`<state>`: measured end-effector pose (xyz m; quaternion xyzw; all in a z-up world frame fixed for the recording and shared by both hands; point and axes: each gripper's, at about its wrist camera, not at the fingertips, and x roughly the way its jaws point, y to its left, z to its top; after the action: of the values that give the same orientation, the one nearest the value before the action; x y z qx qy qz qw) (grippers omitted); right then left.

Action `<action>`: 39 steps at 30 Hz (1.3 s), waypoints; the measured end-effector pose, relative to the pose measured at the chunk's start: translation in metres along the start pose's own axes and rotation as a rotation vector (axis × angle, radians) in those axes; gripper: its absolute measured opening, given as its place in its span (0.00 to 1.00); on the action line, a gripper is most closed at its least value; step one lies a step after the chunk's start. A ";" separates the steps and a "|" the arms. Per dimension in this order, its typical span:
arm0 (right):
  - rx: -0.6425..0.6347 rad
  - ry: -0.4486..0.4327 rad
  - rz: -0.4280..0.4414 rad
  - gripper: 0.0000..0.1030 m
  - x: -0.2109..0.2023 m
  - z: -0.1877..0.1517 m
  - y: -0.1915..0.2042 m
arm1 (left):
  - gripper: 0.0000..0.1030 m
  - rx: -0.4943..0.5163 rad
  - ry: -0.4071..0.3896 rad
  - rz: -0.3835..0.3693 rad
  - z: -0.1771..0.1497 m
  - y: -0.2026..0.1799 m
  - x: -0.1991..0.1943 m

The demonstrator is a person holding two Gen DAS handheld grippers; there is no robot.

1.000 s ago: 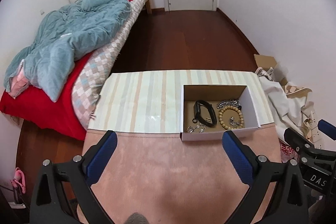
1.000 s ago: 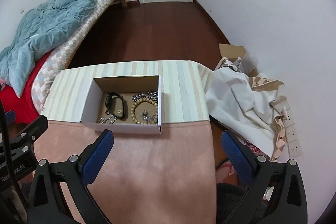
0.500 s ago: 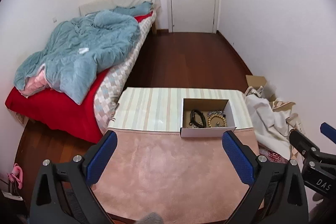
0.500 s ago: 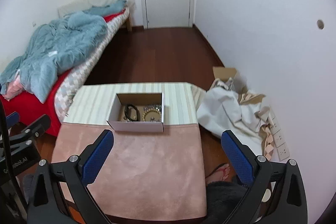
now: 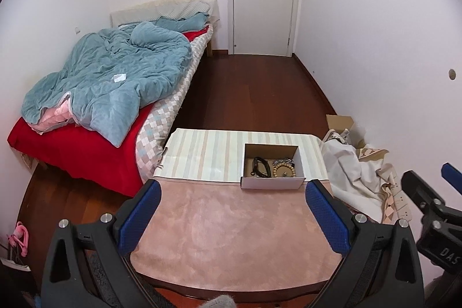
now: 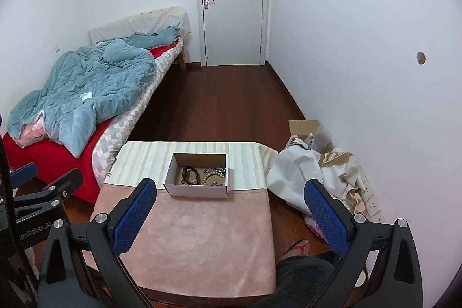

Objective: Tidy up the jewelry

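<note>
Left gripper [image 5: 232, 214] wide open, empty, above pink cloth [image 5: 231, 233] at table near edge. Right gripper [image 6: 231, 211] wide open, empty, same height, over table right side. White cardboard box [image 5: 272, 182] on striped cloth [image 5: 202, 155], touching the pink/striped seam, right half of table. Inside box: black band [image 5: 260, 166] left, beaded bracelet [image 5: 285, 171] right, silver chain [image 5: 283, 161] at back right. Bed [image 5: 115, 94] off table's left.
</note>
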<state>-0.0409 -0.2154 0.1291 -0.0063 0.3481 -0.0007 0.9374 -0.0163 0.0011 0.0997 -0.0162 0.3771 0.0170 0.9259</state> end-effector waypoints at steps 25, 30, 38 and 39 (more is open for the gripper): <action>0.003 0.116 -0.065 1.00 0.101 0.023 -0.008 | 1.00 0.006 0.037 0.059 0.026 -0.009 0.072; -0.003 0.147 -0.080 1.00 0.126 0.027 -0.006 | 1.00 0.006 0.064 0.079 0.031 -0.009 0.097; -0.014 0.192 -0.087 1.00 0.157 0.030 -0.002 | 1.00 0.024 0.120 0.064 0.031 -0.014 0.124; -0.019 0.197 -0.089 1.00 0.160 0.029 -0.001 | 1.00 0.024 0.123 0.061 0.031 -0.015 0.125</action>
<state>0.0993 -0.2166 0.0468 -0.0302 0.4382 -0.0396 0.8975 0.0952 -0.0100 0.0344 0.0053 0.4339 0.0395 0.9001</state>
